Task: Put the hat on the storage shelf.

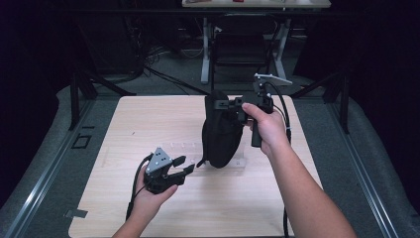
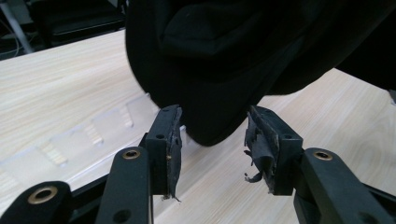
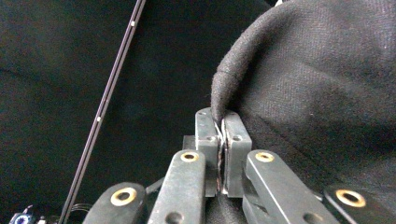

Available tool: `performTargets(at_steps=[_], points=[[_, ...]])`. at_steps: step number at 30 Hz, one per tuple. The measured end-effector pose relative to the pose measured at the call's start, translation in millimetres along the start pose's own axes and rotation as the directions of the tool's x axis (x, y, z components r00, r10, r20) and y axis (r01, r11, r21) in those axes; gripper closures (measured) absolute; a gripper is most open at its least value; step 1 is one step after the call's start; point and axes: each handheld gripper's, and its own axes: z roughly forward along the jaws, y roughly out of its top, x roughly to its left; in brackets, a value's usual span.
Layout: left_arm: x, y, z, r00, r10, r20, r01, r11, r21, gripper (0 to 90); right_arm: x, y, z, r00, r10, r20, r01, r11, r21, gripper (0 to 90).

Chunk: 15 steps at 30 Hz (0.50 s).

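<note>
A black fabric bag point(image 1: 221, 131) hangs over the middle of the wooden table point(image 1: 148, 119), its bottom touching or just above a clear plastic sheet point(image 1: 181, 148). My right gripper point(image 1: 236, 106) holds the bag's upper edge; in the right gripper view the jaws are pressed together on the fabric rim point(image 3: 219, 100), with the right gripper point(image 3: 222, 126) shut on it. My left gripper point(image 1: 182, 166) sits low at the table's front left, open, just left of the bag's bottom. In the left gripper view the bag point(image 2: 224, 60) hangs right beyond the open left gripper point(image 2: 212, 140), whose worn pads point(image 2: 175, 140) hold nothing.
The clear plastic sheet point(image 2: 93, 130) lies flat on the table under and left of the bag. Beyond the table's far edge stand a dark chair point(image 1: 242, 47) and a desk frame with cables on the floor. Grey floor runs along both sides.
</note>
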Motion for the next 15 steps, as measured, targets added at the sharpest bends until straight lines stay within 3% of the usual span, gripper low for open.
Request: performTargets(at_steps=[15], points=[[-22.1,14.3,12.2,0.9966,0.081,0.013,-0.082,0.9965,0.016,68.2,1.9,-0.5,2.9,1.0000,-0.001,0.003,0.001,1.000,-0.003,87.9]])
